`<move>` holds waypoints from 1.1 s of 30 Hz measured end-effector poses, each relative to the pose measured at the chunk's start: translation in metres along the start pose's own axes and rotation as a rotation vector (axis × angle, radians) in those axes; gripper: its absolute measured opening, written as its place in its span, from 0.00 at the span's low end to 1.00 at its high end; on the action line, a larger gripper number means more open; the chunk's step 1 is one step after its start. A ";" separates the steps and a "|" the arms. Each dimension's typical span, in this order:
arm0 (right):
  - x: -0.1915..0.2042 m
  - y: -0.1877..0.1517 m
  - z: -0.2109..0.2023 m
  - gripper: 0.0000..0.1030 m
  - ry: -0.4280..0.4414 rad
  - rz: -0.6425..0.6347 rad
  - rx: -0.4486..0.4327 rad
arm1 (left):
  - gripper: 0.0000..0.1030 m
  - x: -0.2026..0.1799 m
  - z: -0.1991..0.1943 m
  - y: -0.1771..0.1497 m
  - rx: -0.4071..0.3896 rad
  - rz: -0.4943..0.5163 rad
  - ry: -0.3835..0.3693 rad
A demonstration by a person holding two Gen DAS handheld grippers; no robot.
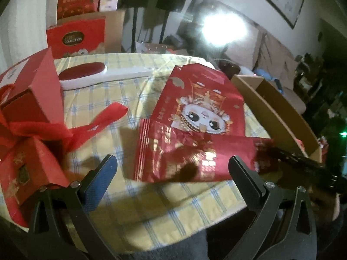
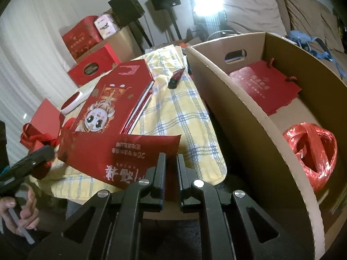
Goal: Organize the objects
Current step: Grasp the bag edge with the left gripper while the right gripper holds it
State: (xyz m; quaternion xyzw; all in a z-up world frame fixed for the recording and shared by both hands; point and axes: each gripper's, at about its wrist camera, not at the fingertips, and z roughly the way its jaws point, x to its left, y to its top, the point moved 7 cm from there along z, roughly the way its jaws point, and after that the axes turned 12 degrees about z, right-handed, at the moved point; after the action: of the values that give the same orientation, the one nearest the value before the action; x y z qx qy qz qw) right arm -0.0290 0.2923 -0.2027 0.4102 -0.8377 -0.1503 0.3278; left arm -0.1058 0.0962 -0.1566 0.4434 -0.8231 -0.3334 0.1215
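My table (image 1: 151, 212) is covered with a yellow cloth with blue checks, and the big cardboard box (image 2: 227, 108) stands at its right side, touching the edge of the cloth. Inside this box I see a flat red bag (image 2: 266, 88) at the far end and a bundle of red plastic string (image 2: 312, 149) nearer to me.

On the table lies a large red gift box with a cartoon face (image 1: 203, 108), its near end under a flat red packet (image 2: 121, 151). My right gripper (image 2: 171, 158) has its jaws pressed almost together on the near edge of this red packet, so the packet is held and sticks out to the left over the cloth. In the left wrist view this packet lies across the front of the gift box.

My left gripper (image 1: 173, 169) has its jaws wide apart and holds nothing; it hovers above the cloth, just in front of the packet.

At the left side of the table are small red boxes with a red ribbon (image 1: 104, 119). Behind them lies a white brush with a dark red oval pad (image 1: 86, 73). Near the cardboard box a small dark red tube (image 2: 176, 78) rests on the cloth.
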 end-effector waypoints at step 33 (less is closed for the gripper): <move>0.032 -0.015 0.016 0.70 -0.041 -0.125 -0.123 | 0.39 -0.010 0.021 -0.014 -0.044 -0.050 -0.082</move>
State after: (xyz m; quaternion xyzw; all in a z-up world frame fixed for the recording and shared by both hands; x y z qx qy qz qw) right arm -0.0460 0.2574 -0.2086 0.4376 -0.8062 -0.2297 0.3252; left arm -0.1018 0.1083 -0.1804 0.4471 -0.8084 -0.3725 0.0888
